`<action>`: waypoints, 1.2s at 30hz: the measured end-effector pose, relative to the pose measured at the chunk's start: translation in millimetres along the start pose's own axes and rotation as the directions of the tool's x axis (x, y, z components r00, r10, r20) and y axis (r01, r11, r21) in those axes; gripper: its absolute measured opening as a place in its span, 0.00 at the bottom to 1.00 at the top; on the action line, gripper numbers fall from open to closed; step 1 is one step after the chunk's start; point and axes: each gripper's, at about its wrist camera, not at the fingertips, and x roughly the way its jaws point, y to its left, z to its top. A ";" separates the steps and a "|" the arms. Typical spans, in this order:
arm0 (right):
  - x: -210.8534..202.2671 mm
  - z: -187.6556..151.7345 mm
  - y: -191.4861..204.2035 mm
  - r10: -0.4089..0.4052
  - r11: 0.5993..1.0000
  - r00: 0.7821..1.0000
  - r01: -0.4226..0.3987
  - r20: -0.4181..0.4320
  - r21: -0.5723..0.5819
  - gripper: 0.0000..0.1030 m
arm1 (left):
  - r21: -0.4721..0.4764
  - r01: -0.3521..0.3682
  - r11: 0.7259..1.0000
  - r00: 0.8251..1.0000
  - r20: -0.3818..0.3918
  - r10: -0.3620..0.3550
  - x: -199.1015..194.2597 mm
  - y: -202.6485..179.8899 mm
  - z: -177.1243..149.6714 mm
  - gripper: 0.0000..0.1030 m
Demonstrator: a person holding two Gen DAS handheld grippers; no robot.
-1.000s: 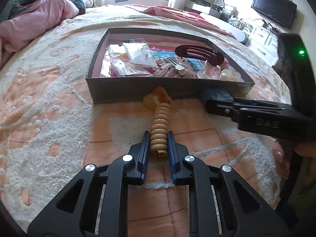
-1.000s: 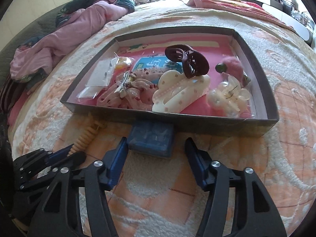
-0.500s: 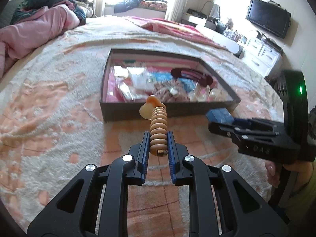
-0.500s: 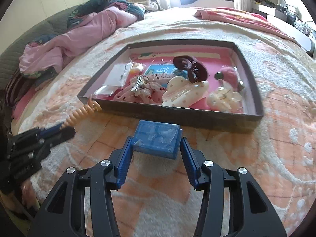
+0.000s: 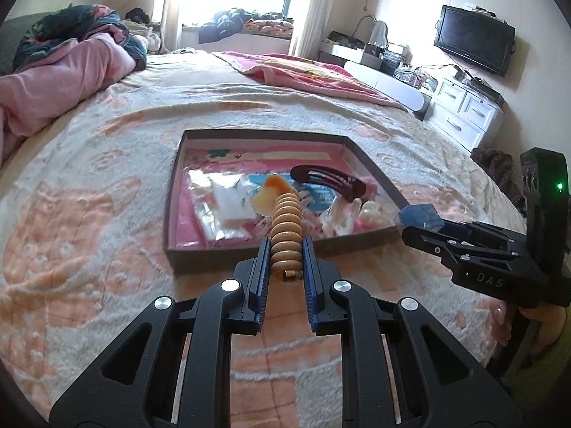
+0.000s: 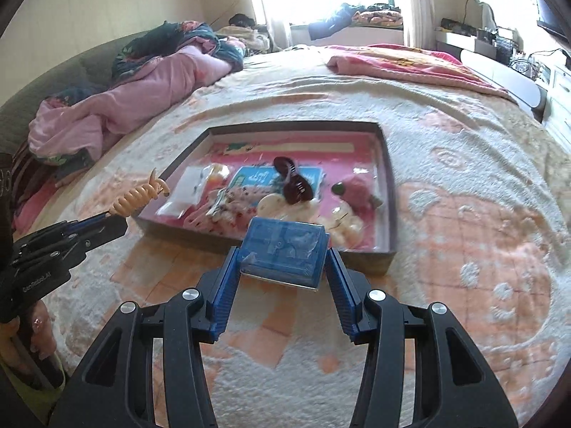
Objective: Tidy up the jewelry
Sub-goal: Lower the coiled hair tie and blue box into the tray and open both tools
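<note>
My left gripper [image 5: 284, 249] is shut on an orange coiled hair tie [image 5: 286, 228] and holds it in the air in front of the shallow grey box [image 5: 285, 240]. It also shows in the right wrist view [image 6: 137, 199], at the box's left corner. My right gripper [image 6: 282, 260] is shut on a small blue plastic box [image 6: 283, 246], lifted off the bed near the grey box's [image 6: 387, 178] front wall. The blue box also shows in the left wrist view [image 5: 421, 217]. The grey box holds a brown claw clip [image 6: 294, 182], cream clips, plastic bags and a patterned scrunchie.
The box lies on a bed with an orange and cream blanket [image 6: 481, 242]. A pink quilt [image 6: 117, 107] is piled at the far left. A TV [image 5: 474, 44] and white drawers [image 5: 467, 114] stand at the right.
Both grippers have risen off the bed with their loads. The right gripper closed on the blue box, which lay on the blanket between its open fingers a second ago.
</note>
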 end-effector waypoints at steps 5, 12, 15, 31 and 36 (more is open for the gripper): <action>1.7 5.4 -9.7 -0.030 1.000 0.999 0.030 0.024 -0.001 0.45 | 0.007 0.012 1.000 1.000 -0.004 -0.012 12.9 -7.2 10.3 0.11; 7.2 15.5 -28.2 -0.054 0.998 0.998 0.054 0.043 0.016 0.45 | 0.031 0.015 0.999 1.000 -0.024 -0.014 38.9 -17.0 23.9 0.11; 10.9 21.1 -33.6 -0.063 0.998 0.997 0.062 0.049 0.018 0.45 | 0.035 0.013 0.999 0.999 -0.042 -0.012 53.2 -18.5 27.6 0.11; 48.6 44.9 -43.1 -0.084 0.996 0.996 0.085 0.036 -0.013 0.45 | 0.023 -0.017 1.000 0.998 -0.062 0.019 95.4 -10.7 36.6 0.11; 60.0 44.6 -39.4 -0.080 0.997 0.997 0.080 0.018 -0.022 0.45 | 0.017 -0.030 0.999 0.997 -0.066 0.031 100.3 -6.1 35.5 0.11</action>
